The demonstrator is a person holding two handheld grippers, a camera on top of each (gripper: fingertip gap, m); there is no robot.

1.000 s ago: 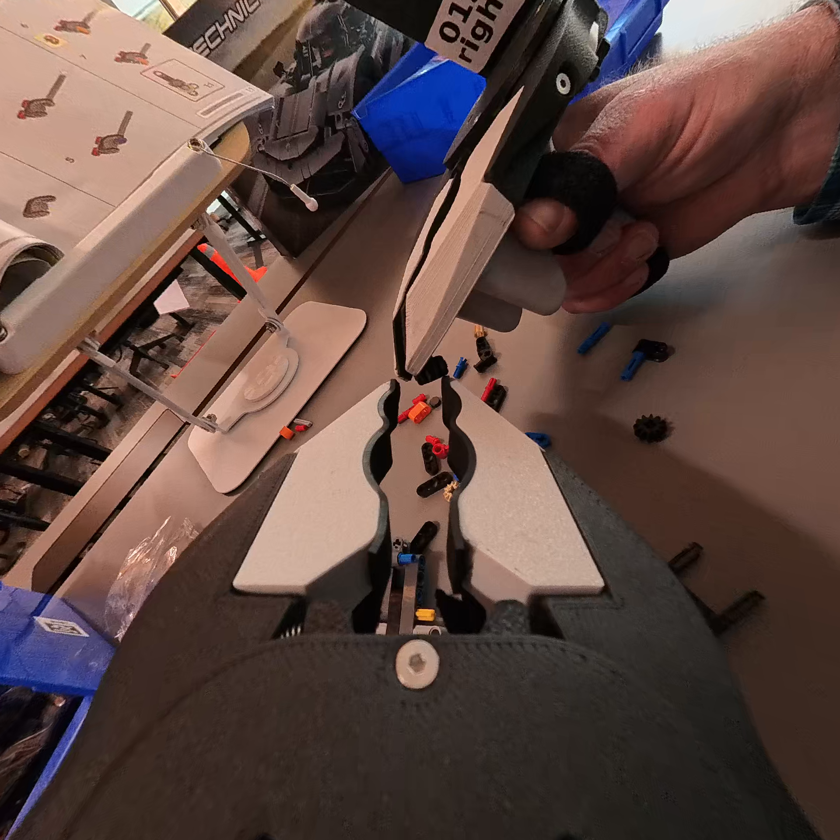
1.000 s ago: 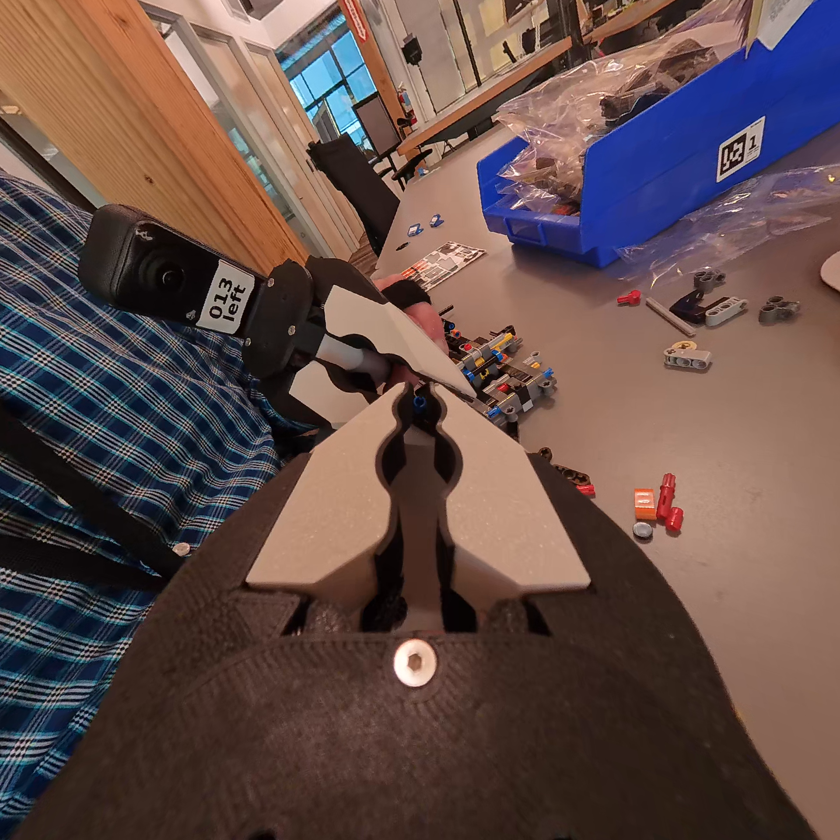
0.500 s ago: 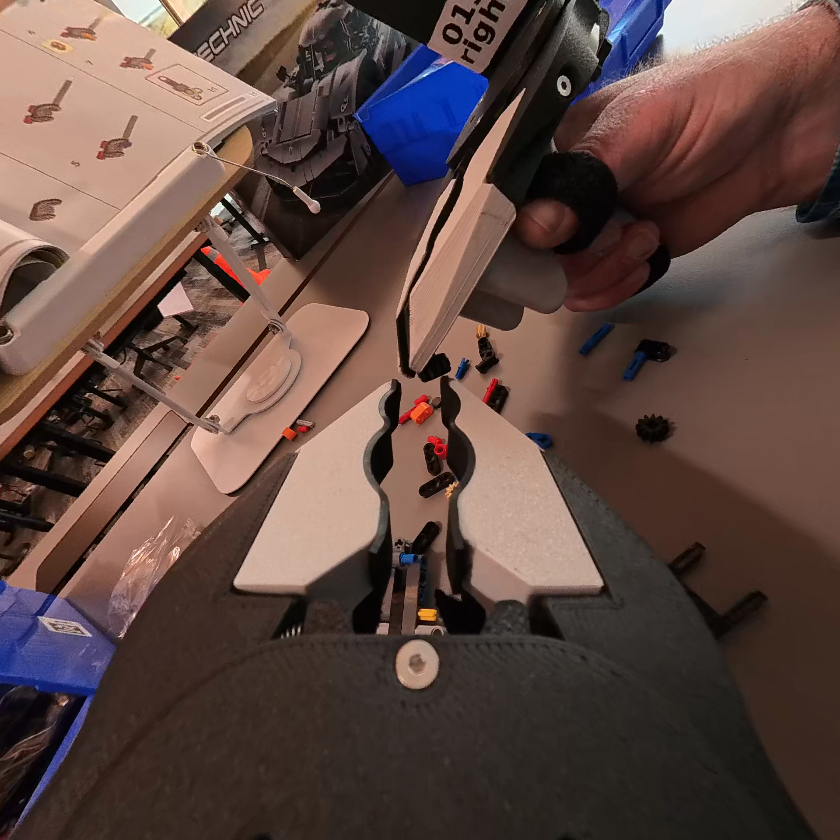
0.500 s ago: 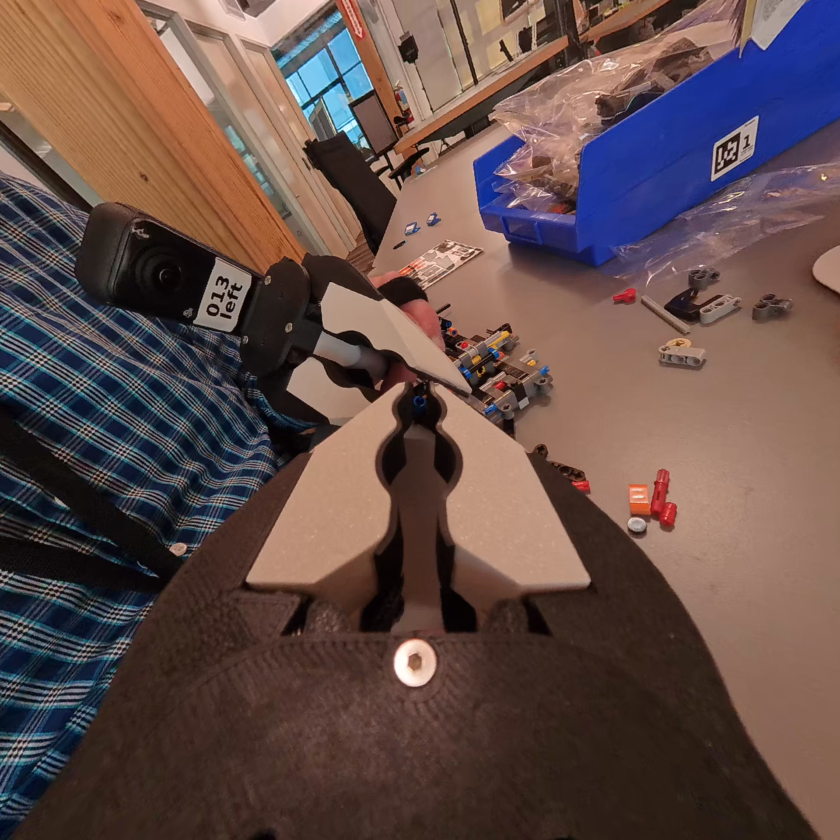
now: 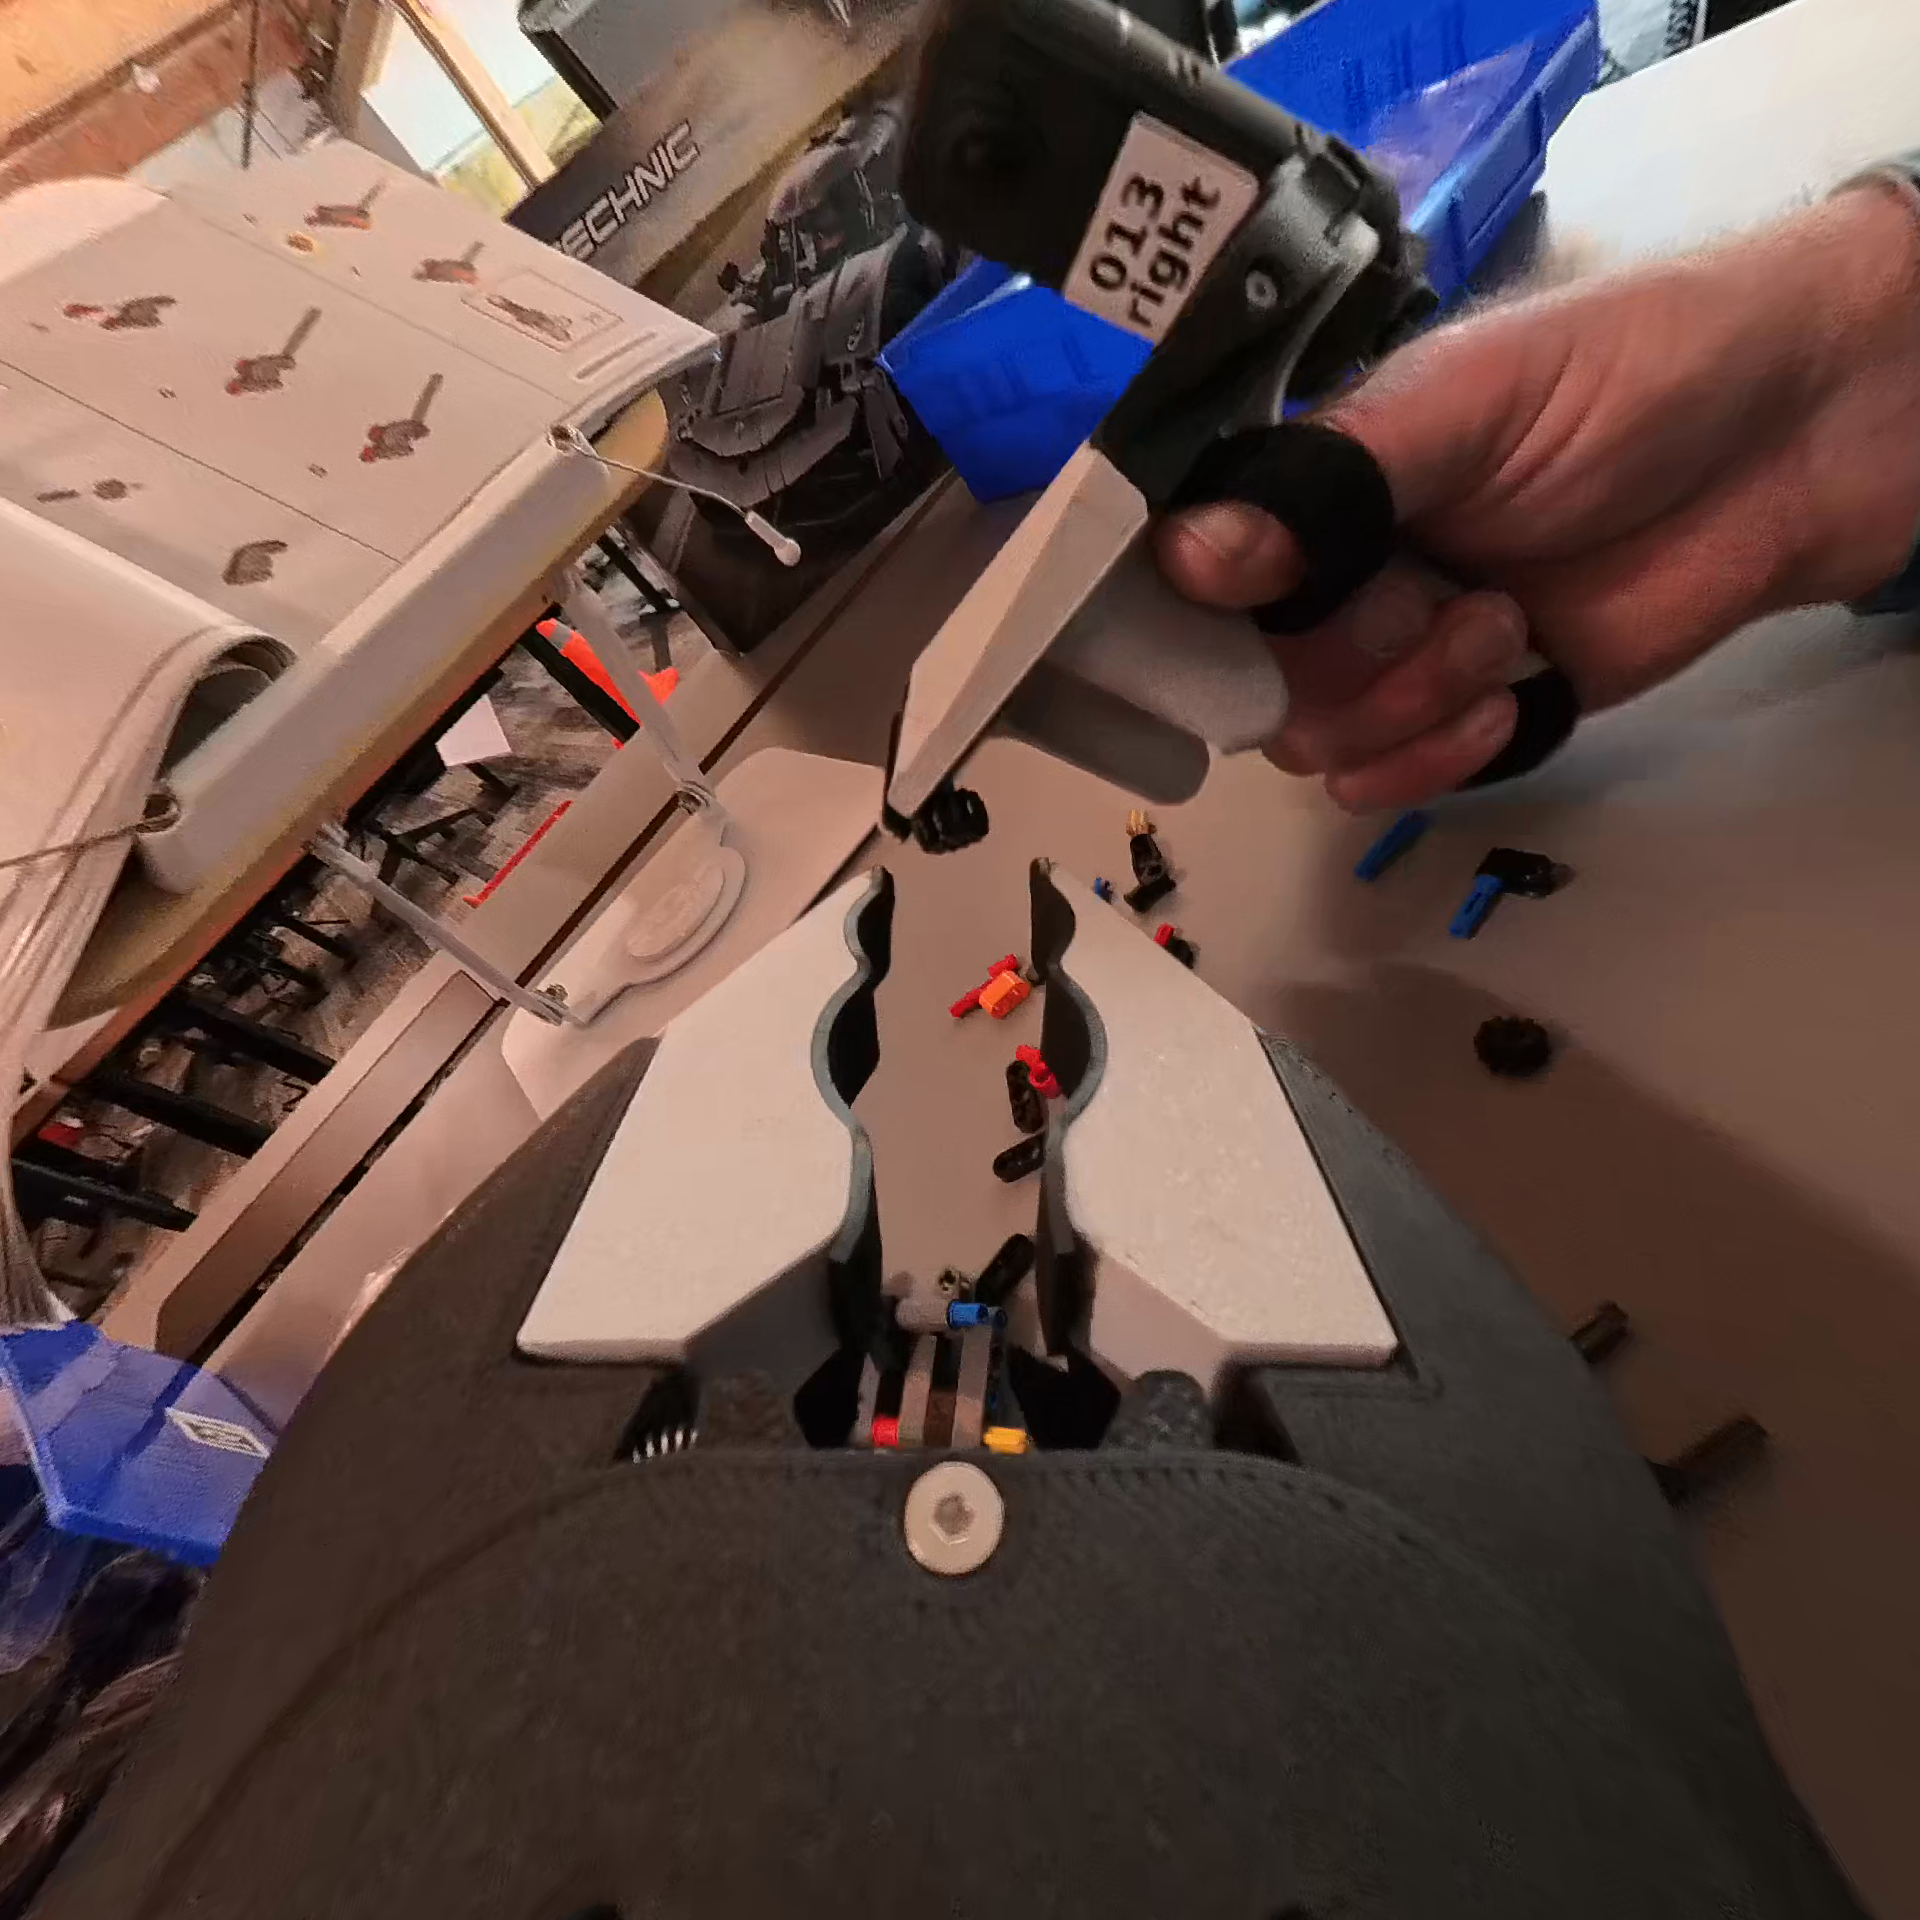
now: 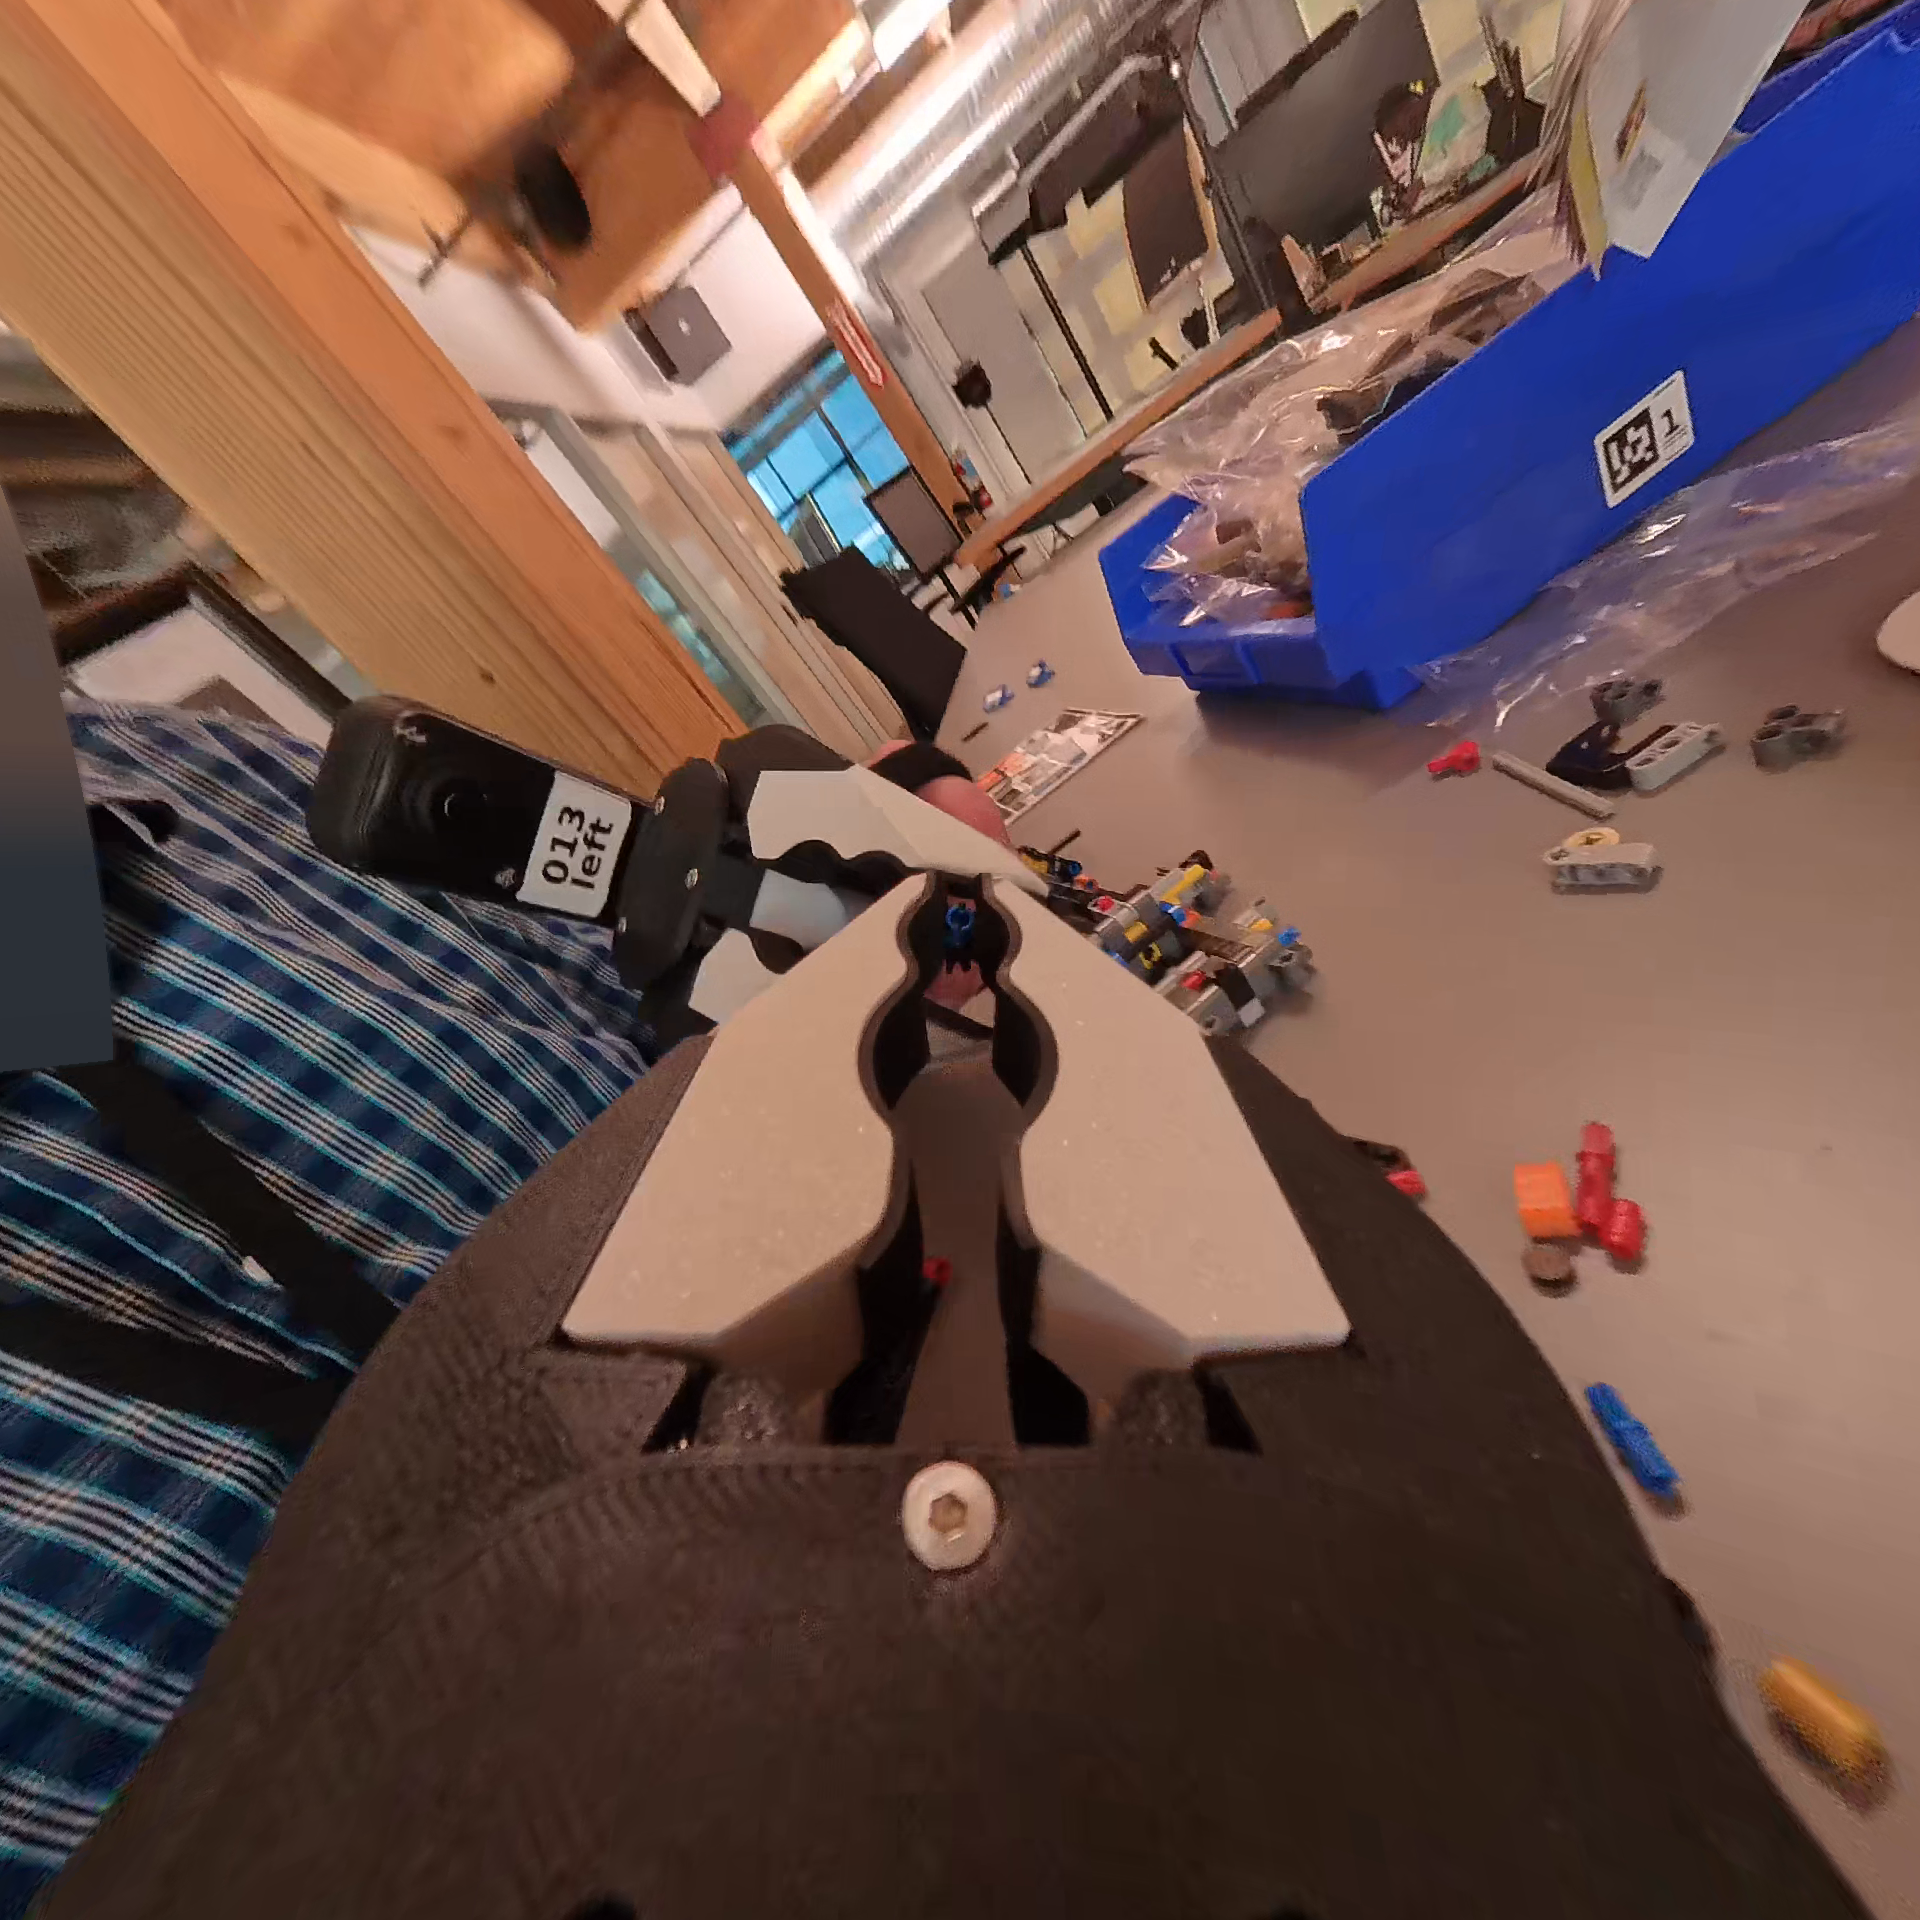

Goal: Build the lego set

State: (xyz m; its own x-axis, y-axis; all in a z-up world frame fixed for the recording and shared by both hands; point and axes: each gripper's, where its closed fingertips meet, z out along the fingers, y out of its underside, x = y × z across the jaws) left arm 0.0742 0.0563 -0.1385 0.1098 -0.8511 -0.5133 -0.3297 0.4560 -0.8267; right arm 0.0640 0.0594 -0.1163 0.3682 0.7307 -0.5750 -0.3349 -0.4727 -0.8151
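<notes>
My right gripper [image 6: 954,885] is shut on a small black connector with a blue pin [image 6: 958,918]. It shows in the left wrist view [image 5: 902,812] with the black connector [image 5: 948,819] at its tip, held in the air just beyond my left fingertips. My left gripper [image 5: 961,881] is open and empty. It hovers low over the grey table, where the partly built grey and black assembly [image 6: 1195,940] lies. The end of the assembly [image 5: 935,1387] shows through the gap at the base of my left fingers.
Loose pieces lie on the table: orange and red ones [image 6: 1569,1195], grey ones [image 6: 1600,864], a black gear [image 5: 1512,1044], blue pins [image 5: 1475,904]. A blue bin [image 6: 1455,540] with bags stands at the back. The instruction booklet on a stand [image 5: 312,416] is at the left. Only a small space, under 4 cm, lies between the two pairs of fingers. The black gear [image 5: 1512,1044] lies around 12 cm away from my left fingertips.
My left jaws have opened a little wider. My right gripper has tilted and risen slightly with the black connector still in it.
</notes>
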